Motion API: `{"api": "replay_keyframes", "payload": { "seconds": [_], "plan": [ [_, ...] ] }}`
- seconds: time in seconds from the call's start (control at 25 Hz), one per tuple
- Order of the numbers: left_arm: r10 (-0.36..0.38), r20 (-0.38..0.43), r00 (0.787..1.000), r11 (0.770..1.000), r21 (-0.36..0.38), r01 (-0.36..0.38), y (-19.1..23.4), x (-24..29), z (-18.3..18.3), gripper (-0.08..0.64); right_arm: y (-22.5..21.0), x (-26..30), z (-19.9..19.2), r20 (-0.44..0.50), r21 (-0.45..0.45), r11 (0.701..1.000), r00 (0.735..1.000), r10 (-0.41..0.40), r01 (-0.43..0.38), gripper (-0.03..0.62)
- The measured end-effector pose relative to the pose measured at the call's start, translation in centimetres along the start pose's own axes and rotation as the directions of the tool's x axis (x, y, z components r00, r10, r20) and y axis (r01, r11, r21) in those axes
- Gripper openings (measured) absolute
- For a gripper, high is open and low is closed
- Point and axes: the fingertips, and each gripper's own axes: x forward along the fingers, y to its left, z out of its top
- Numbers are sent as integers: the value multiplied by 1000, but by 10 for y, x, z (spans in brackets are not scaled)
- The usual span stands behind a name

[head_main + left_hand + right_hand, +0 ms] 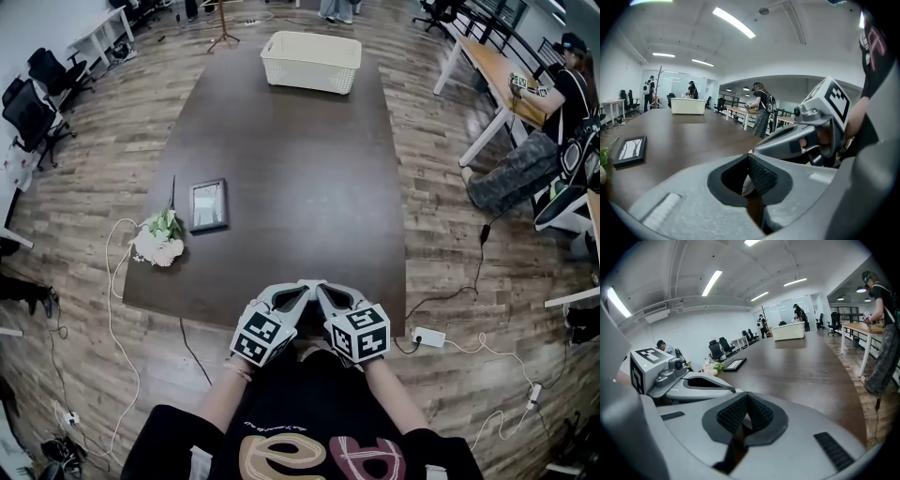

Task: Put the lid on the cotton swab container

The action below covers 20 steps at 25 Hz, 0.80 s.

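dark wooden table point(300, 169): one, long.
white basket point(311, 61): one, at the far end.
left gripper point(304, 285): one, at the near edge, jaws pressed together, nothing gripped.
right gripper point(320, 285): one, tip just beside the left's, jaws likewise closed and empty.
picture frame point(208, 204): one, lying flat, left side.
flowers point(159, 239): one bunch, just beside the frame; clear in head and right gripper views, only an edge in the left's.
cotton swab container and lid: cannot be made out in any view.
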Motion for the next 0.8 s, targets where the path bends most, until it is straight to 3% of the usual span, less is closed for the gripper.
{"api": "replay_keyframes", "payload": {
  "seconds": [0.2,0.36,0.48,0.64,0.8],
  "plan": [
    [12,47,999,996,-92,-7,3,-2,1,6,0,1,0,7,10,1000,1000,-3,3,6],
    [50,45,998,996,-78,-46,2,-2,0,6,0,0,-1,25,20,1000,1000,-11,11,5],
    [72,9,997,997,-17,-72,2,0,-2,6,1,0,0,34,-18,999,999,-40,41,5],
    [55,-17,998,994,-89,-56,3,0,2,6,0,0,0,12,-5,999,999,-34,34,6],
    [110,-28,994,993,-42,-111,17,-1,1,6,1,0,0,12,5,999,999,-34,34,6]
  ]
}}
